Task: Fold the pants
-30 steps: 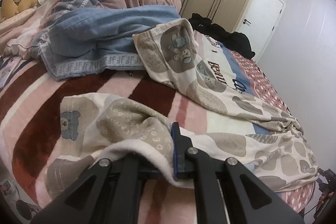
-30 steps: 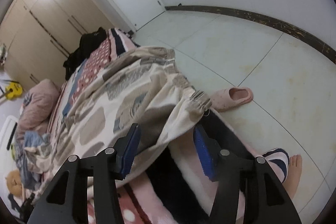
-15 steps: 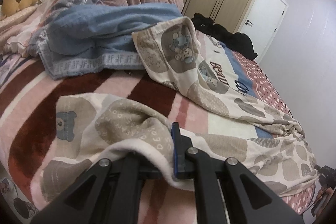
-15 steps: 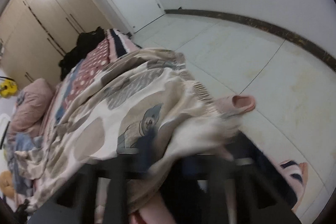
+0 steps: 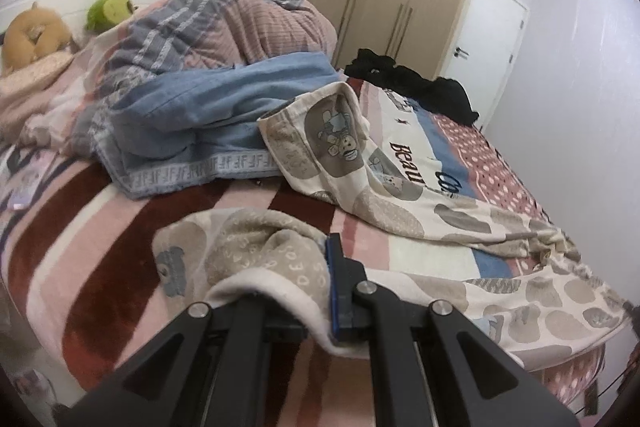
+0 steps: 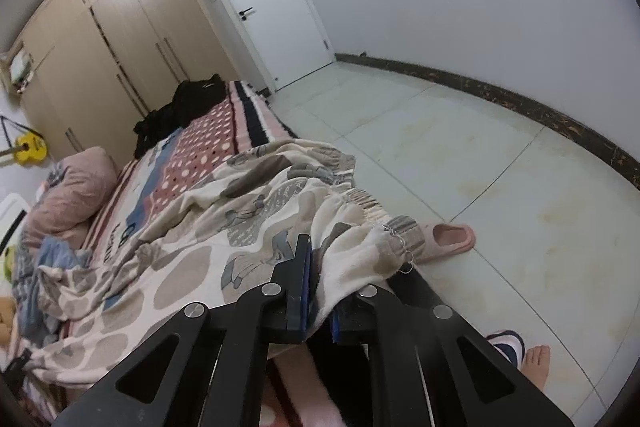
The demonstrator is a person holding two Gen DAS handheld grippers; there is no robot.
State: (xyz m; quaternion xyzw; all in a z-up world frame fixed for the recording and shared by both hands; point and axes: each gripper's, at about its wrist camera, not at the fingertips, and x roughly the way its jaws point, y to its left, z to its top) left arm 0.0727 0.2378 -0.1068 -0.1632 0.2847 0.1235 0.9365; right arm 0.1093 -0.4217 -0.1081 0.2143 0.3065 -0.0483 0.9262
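Note:
The pants (image 5: 400,195) are cream with beige spots and bear prints, and lie spread across the bed. One leg runs up toward the blue blanket; the other leg's end is bunched at my left gripper (image 5: 308,267), which is shut on that cuff. The cloth drapes over and hides its left finger. In the right wrist view the pants (image 6: 192,259) end in a gathered elastic waistband at the bed's edge. My right gripper (image 6: 320,275) is shut on that waistband, with the fabric pinched between the blue pads and lifted a little.
A blue blanket (image 5: 192,115) and a striped quilt pile (image 5: 240,23) sit behind the pants. A black garment (image 5: 420,87) lies at the far end. The striped bed cover (image 5: 100,247) is underneath. On the tiled floor are a pink slipper (image 6: 448,239) and a person's foot (image 6: 536,363).
My right gripper went from open around the waistband to shut on it, and has lifted it. My left gripper has risen slightly, still holding the leg cuff.

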